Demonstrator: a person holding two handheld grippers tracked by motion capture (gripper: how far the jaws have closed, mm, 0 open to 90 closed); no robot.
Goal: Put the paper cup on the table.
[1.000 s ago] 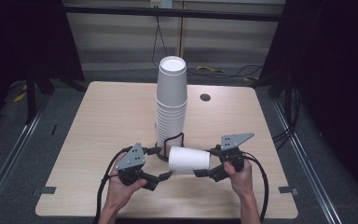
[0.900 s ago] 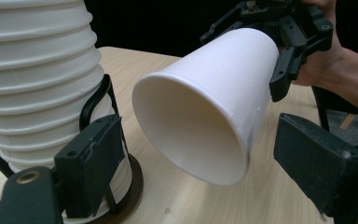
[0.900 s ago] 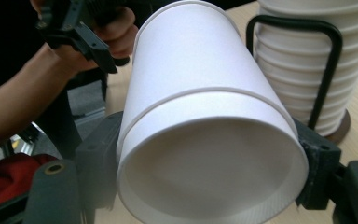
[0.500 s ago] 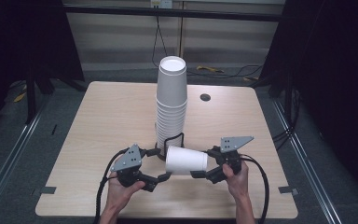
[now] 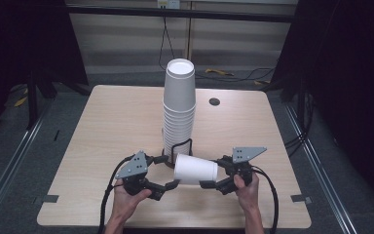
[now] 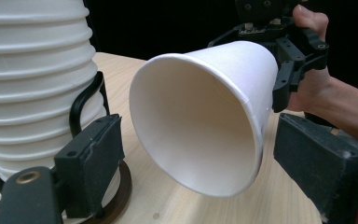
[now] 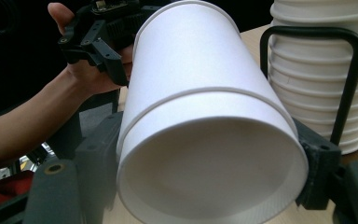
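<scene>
A: Near edge of the desk (image 5: 102, 126) first. Hands?

B: Left hand (image 5: 126, 195) and right hand (image 5: 246, 187) both come in over the near edge, each holding a gripper, black cables trailing back.

A: Right gripper?

B: Right gripper (image 5: 205, 184) is clenched on a single white paper cup (image 5: 196, 168) at its base end. In the right gripper view the cup's bottom (image 7: 212, 163) sits between the two jaws, both pressed against its sides. The cup lies on its side, lifted off the desk, just in from the middle of the near edge.

A: Left gripper?

B: Left gripper (image 5: 169, 171) is released: jaws spread wide on either side of the cup's open mouth (image 6: 193, 123), not touching it in the left gripper view. Mouth faces left, base faces right.

A: Behind that?

B: Tall stack of white cups (image 5: 179, 105), upright, mouth down, standing around the desk's middle, just behind the held cup. It sits on a dark round base (image 6: 121, 186) with a black wire loop (image 7: 349, 70) rising against its lower part. Ribbed rims show in both gripper views.

A: Farther?

B: Small dark round spot (image 5: 215, 102) on the desk toward the far right corner, well apart from the stack. Beyond the far edge, grey floor and loose cables (image 5: 233, 75).
</scene>
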